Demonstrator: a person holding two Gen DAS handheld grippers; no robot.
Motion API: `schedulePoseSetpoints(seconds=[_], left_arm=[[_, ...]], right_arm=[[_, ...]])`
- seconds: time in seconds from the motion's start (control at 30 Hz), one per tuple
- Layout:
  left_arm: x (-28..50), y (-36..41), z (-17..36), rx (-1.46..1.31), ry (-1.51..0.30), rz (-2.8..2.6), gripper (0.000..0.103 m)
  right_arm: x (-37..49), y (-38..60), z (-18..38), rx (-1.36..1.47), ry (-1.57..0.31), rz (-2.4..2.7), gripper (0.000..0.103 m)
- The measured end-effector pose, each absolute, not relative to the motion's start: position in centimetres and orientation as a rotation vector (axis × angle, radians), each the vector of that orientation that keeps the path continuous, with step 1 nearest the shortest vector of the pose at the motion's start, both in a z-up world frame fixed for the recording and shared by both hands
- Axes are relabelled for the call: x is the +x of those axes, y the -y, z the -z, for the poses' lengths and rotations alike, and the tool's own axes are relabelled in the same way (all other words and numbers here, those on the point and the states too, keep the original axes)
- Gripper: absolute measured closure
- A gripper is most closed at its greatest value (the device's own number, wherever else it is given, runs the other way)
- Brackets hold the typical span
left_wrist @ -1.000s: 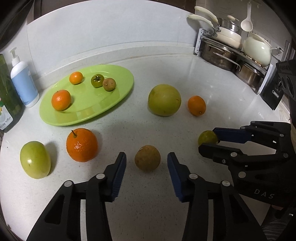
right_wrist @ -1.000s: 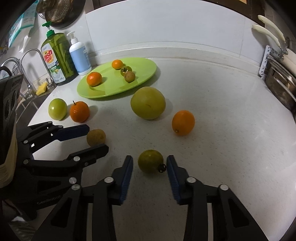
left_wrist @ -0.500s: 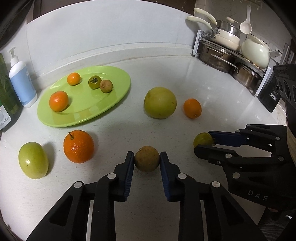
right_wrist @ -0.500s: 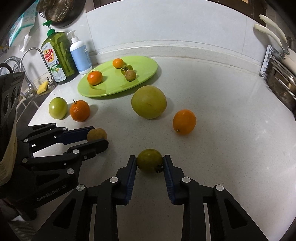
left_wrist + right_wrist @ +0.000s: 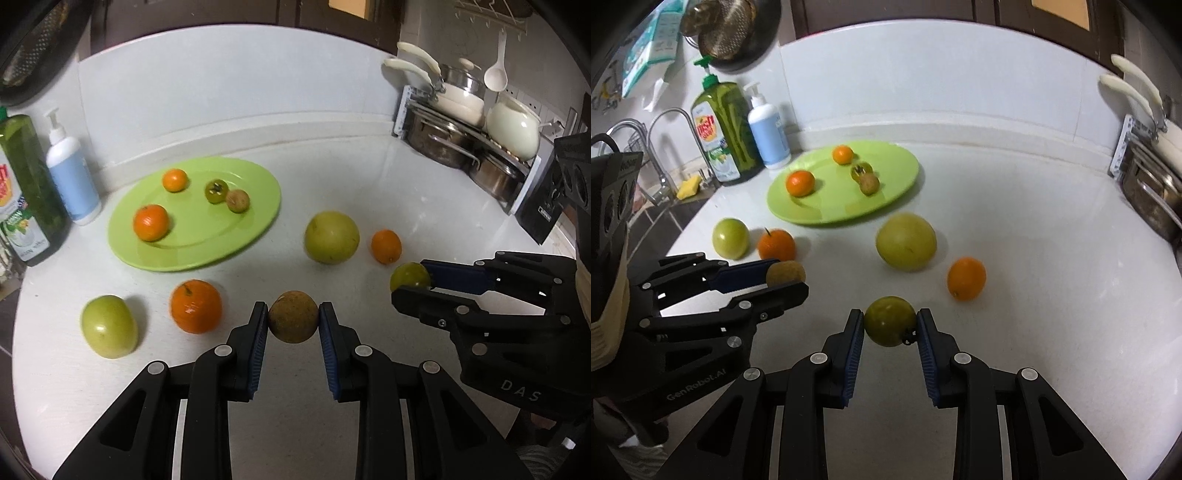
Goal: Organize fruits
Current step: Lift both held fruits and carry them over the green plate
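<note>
My left gripper [image 5: 293, 322] is shut on a round brown fruit [image 5: 293, 321], held just above the white counter. It also shows in the right wrist view [image 5: 785, 273]. My right gripper [image 5: 890, 326] is shut on a small dark-green fruit [image 5: 889, 320], also seen in the left wrist view [image 5: 410, 276]. A lime-green plate [image 5: 251, 229] at the back left holds two small oranges, a green fruit and a brown fruit. On the counter lie a large yellow-green fruit [image 5: 331, 237], a small orange [image 5: 386, 246], a bigger orange [image 5: 195, 305] and a green apple-like fruit [image 5: 109, 326].
A green dish-soap bottle [image 5: 26, 188] and a blue pump bottle [image 5: 72, 173] stand left of the plate. A rack with pots and pans [image 5: 465, 136] fills the back right corner. A sink with taps [image 5: 646, 147] lies beyond the counter's left edge.
Both grippers have closed from open onto their fruits, the left on the brown fruit and the right on the dark-green one, and both views have risen slightly with the fruit held.
</note>
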State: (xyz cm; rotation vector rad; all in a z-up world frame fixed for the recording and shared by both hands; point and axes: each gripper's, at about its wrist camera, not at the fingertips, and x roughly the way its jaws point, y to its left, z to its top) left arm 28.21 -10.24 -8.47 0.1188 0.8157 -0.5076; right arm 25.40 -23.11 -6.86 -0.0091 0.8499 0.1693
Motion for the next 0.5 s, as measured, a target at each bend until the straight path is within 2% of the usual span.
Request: schedulePoseSetpoints(seconds=[0.5], left_arm=[[28.6,6.4,4.2,0.117,-0.709,0.414,0.075]], right_arm=[[27.3,19.7,3.1,-0.009,-0.733,-0.241,0.073]])
